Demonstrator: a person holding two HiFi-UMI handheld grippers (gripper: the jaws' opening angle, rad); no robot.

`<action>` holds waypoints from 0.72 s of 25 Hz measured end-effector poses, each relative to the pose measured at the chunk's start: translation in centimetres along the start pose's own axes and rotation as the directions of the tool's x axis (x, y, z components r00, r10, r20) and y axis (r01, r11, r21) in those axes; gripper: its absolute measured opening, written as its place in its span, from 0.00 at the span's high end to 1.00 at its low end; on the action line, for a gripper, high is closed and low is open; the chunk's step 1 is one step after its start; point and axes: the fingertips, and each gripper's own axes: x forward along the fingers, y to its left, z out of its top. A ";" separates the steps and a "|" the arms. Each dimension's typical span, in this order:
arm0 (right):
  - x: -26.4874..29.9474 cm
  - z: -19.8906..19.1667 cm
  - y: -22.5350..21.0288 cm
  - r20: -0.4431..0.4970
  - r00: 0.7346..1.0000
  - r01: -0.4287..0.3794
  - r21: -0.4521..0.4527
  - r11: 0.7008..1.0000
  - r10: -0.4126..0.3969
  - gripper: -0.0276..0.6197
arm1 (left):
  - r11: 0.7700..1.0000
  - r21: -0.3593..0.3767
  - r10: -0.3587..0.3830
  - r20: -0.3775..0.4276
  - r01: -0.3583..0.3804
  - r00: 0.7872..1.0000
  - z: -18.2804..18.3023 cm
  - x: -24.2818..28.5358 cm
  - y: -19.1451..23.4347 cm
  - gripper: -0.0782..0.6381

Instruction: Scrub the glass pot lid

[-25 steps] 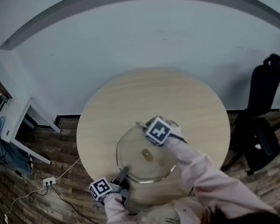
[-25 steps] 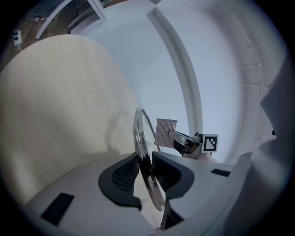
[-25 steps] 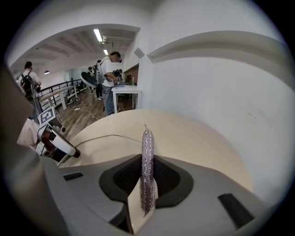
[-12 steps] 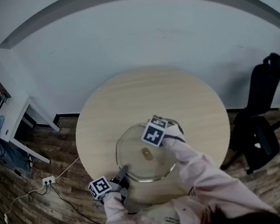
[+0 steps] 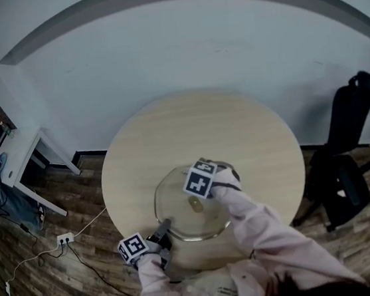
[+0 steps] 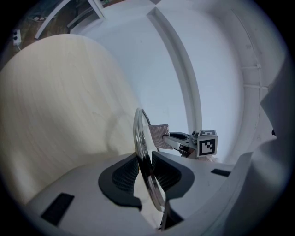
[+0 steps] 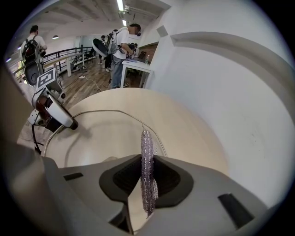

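Head view: round clear glass pot lid (image 5: 179, 211) on pale wooden tabletop (image 5: 196, 129), right hand-held gripper (image 5: 196, 180) over far half. Left gripper view: left hand-held gripper (image 6: 144, 171) clamps near rim. Right gripper view: jaws pinch silvery mesh pad (image 7: 146, 170), lid just ahead.

Lid (image 5: 178, 213) on counter (image 5: 196, 129), near half; left gripper (image 5: 163, 230) at lid's near-left edge, rim clamped between jaws; right gripper (image 7: 146, 179) over lid's far side, scrub pad (image 7: 146, 147) pinched between jaws; chair (image 5: 349, 150) right of counter; desk (image 5: 21, 147) far left
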 end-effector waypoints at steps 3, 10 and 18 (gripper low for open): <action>0.1 0.1 0.4 0.003 1.000 -0.007 -0.002 1.000 0.007 0.84 | 1.000 -0.003 -0.011 0.001 0.011 1.000 -0.1 0.0 -0.2 0.77; 0.0 0.5 1.4 0.013 1.000 -0.022 0.000 1.000 0.022 0.84 | 1.000 0.005 -0.009 0.006 0.009 1.000 0.0 -0.1 -0.3 0.77; 0.3 0.7 2.0 0.013 0.999 -0.037 0.005 0.999 0.037 0.84 | 1.000 0.005 0.000 0.009 0.000 1.000 0.0 -0.1 -0.2 0.77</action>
